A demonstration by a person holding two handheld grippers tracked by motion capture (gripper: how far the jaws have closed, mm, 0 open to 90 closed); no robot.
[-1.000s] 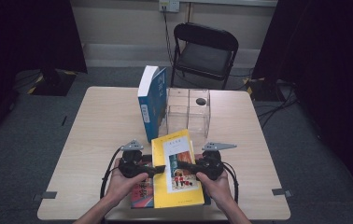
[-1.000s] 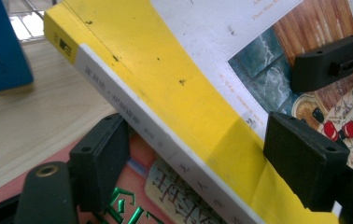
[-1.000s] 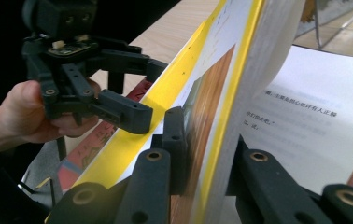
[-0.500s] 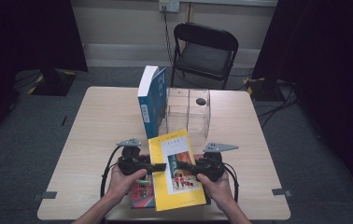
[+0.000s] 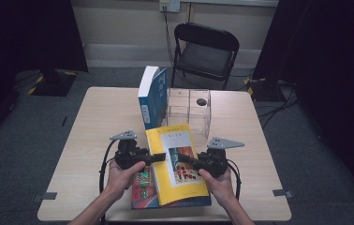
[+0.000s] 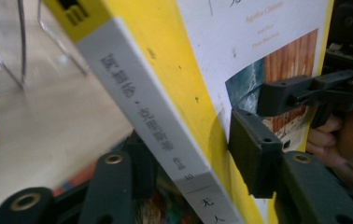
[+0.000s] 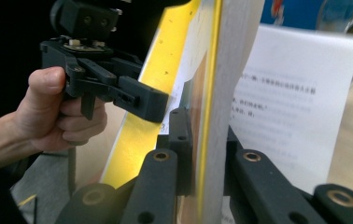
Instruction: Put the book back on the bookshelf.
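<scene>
A yellow paperback [image 5: 177,164] hangs just above the table between both grippers. My left gripper [image 5: 158,157] grips its spine side; the jaws have just been closing, and both pads now press on the book [image 6: 165,56]. My right gripper [image 5: 184,158] is shut on the opposite edge, where the page block [image 7: 221,70] runs between its pads. Each gripper view also shows the other hand's gripper on the cover: the right gripper [image 6: 296,93] and the left gripper [image 7: 137,100]. Under the yellow book a book with a red and green cover [image 5: 142,187] lies flat.
A thick blue book [image 5: 152,96] stands upright at the middle of the wooden table [image 5: 95,122], beside a clear plastic box [image 5: 189,110]. A black folding chair [image 5: 205,49] stands behind the far edge. Bare tabletop lies left and right of the hands.
Both hands have risen a little and the yellow book has come up with them, off the book beneath. The left jaws have closed onto its spine side.
</scene>
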